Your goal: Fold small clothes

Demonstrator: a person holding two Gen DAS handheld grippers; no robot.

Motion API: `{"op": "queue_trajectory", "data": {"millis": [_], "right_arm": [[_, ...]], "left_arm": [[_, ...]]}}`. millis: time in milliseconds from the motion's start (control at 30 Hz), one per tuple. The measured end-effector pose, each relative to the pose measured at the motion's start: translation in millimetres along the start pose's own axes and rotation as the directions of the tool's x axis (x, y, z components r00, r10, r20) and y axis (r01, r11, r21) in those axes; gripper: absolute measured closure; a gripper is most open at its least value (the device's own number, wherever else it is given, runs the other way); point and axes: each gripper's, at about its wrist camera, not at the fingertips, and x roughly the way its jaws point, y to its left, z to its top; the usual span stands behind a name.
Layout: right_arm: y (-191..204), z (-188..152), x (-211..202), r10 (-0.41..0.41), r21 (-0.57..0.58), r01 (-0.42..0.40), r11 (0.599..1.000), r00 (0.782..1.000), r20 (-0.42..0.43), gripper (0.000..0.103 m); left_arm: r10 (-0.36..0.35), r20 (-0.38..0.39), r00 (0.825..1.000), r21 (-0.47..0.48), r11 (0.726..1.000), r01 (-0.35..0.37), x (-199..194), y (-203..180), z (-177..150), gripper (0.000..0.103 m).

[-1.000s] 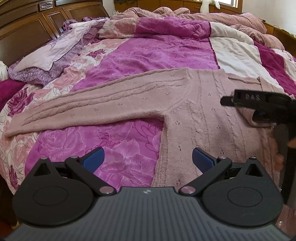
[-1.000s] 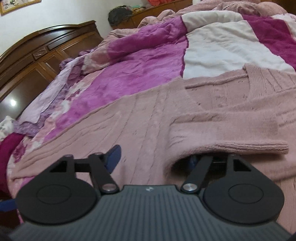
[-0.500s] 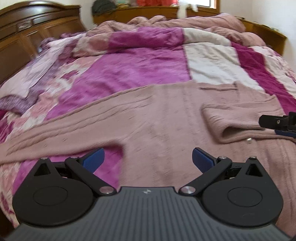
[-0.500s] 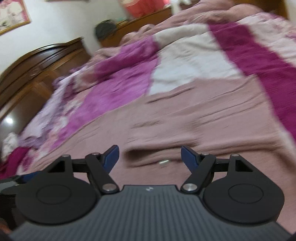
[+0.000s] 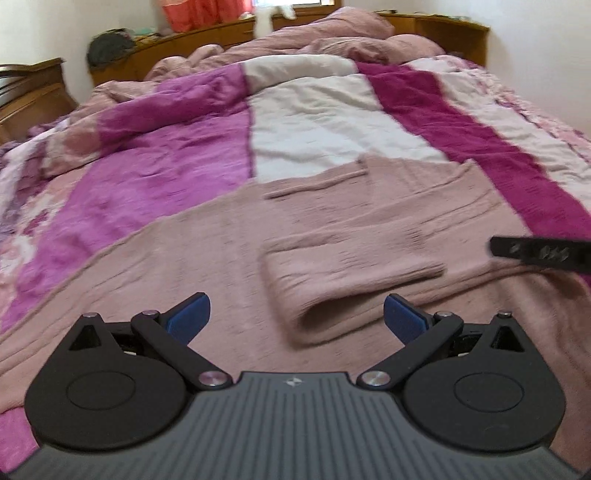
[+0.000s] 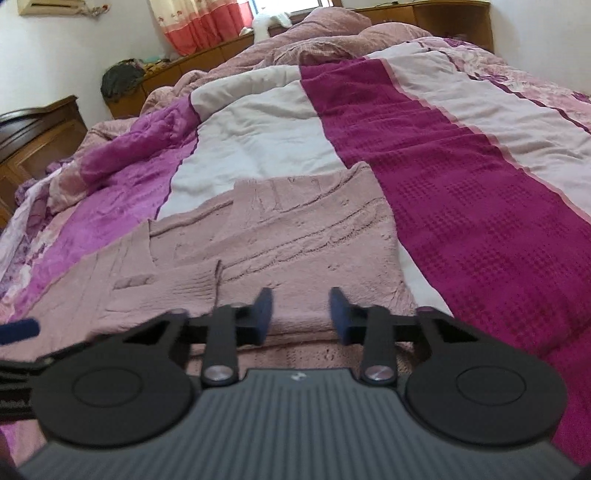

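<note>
A dusty pink knit sweater (image 5: 229, 258) lies flat on the bed. One sleeve (image 5: 351, 273) is folded back across its body. My left gripper (image 5: 295, 314) is open and empty just above the sweater, with the folded sleeve's end between its fingers' line of sight. My right gripper (image 6: 301, 314) is open with a narrower gap, empty, low over the sweater (image 6: 295, 229) near its right edge. The right gripper's tip also shows in the left wrist view (image 5: 539, 254) at the right edge.
The bed is covered by a patchwork quilt (image 5: 166, 147) of magenta, white and dark pink (image 6: 461, 192). Rumpled pink bedding (image 6: 325, 37) lies at the far end. Wooden furniture (image 5: 33, 96) stands to the left, red curtains (image 6: 199, 26) behind.
The right gripper has let go of the sleeve, which now lies folded on the sweater's body, and has moved right. The left gripper has swung right, from the outstretched sleeve towards the body.
</note>
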Motion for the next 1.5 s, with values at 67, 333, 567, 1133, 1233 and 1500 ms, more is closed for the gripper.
{"op": "queue_trajectory", "data": {"millis": [67, 333, 567, 1133, 1233, 1500], "right_arm": [[-1.4, -2.8, 2.5, 0.004, 0.007, -0.004, 1.0, 1.0, -0.009, 0.069], [-11.8, -9.1, 7.8, 0.024, 0.047, -0.023, 0.999, 1.0, -0.017, 0.071], [-15.9, -14.4, 10.6, 0.043, 0.035, -0.043, 0.998, 0.999, -0.007, 0.071], [-12.8, -17.6, 10.8, 0.033, 0.011, -0.033, 0.999, 0.999, 0.003, 0.071], [-12.9, -17.6, 10.8, 0.032, 0.01, -0.032, 0.999, 0.999, 0.003, 0.071], [-6.9, -18.9, 10.3, 0.008, -0.007, -0.008, 1.0, 1.0, 0.013, 0.071]], "left_arm": [[-0.031, 0.018, 0.999, 0.032, 0.999, 0.03, 5.1, -13.2, 4.7, 0.0], [-0.053, 0.025, 0.998, 0.181, 0.982, 0.048, 34.8, -55.0, 12.3, 0.021], [-0.105, -0.024, 0.994, 0.206, 0.973, 0.108, 57.8, -57.7, 10.1, 0.024], [0.001, 0.177, 0.984, -0.106, 0.994, 0.018, 23.9, 3.8, 26.4, 0.093], [0.096, 0.188, 0.977, -0.19, 0.98, -0.06, 13.9, 33.6, 22.7, 0.093], [0.078, 0.107, 0.991, -0.308, 0.951, -0.042, 12.6, 88.8, 12.9, 0.091]]}}
